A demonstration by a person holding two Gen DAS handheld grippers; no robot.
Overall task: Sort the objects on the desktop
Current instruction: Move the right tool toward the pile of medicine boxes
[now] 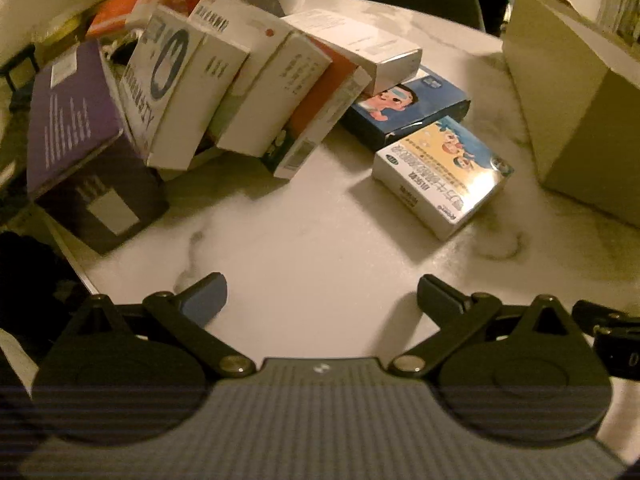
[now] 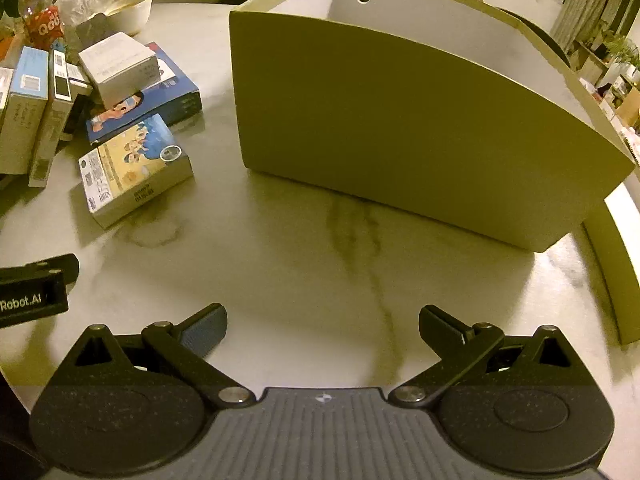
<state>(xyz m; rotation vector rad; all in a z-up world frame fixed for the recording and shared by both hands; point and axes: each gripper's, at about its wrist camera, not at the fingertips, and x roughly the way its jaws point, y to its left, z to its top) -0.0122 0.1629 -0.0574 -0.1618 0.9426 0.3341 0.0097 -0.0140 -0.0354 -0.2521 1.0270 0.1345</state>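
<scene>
Bin [image 2: 400, 120] stands open-topped beside cartoon box [image 2: 134, 168], contents hidden.

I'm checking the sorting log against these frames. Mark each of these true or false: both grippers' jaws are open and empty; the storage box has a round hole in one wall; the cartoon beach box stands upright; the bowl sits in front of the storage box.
1. Left gripper and right gripper have open, empty jaws. True.
2. The beige storage box has a round hole in its far wall. True.
3. The cartoon beach box stands upright. False: it lies flat on the marble table.
4. The white bowl sits in front of the storage box. False: it sits far back, beyond the leaning boxes.
</scene>
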